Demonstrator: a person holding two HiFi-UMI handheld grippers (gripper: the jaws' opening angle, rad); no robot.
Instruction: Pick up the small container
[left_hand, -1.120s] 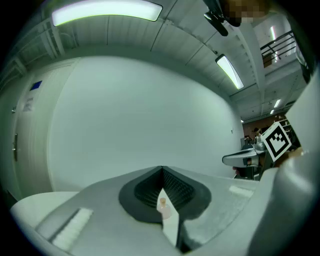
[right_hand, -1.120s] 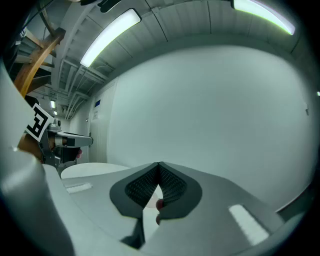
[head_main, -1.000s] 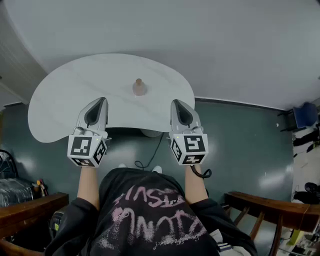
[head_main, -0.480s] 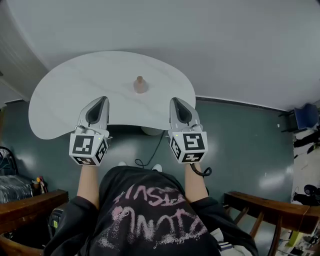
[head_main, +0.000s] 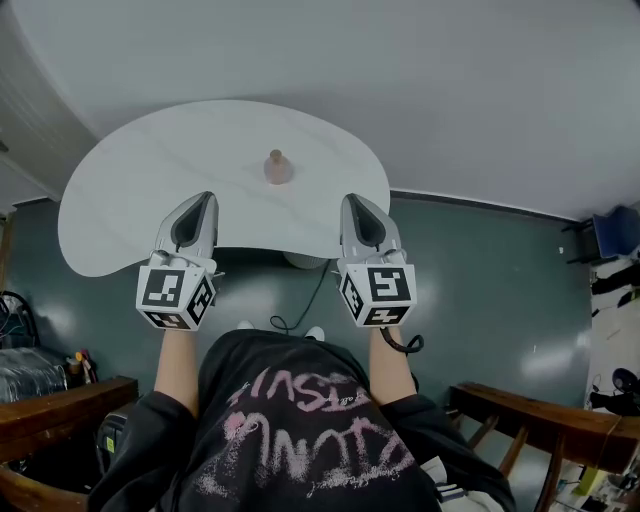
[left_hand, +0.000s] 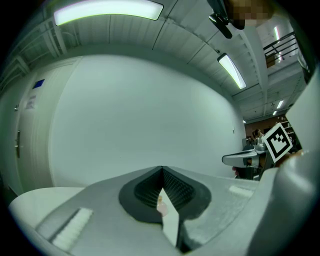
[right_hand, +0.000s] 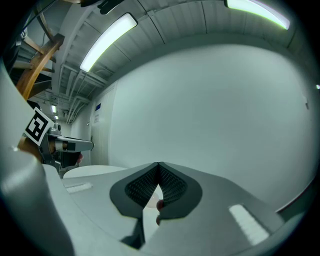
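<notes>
White and kidney-shaped, the table (head_main: 120, 200) carries the small container (head_main: 278, 167) alone near its middle, untouched. We hold the left gripper (head_main: 203, 200) and right gripper (head_main: 353, 205) level over the near edge, flanking it, jaws together and empty, likely poised to reach.

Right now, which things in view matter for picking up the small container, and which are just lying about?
For the job: small container on the white table; left gripper and right gripper, both shut, empty.
Lying about: wooden furniture; blue chair.
</notes>
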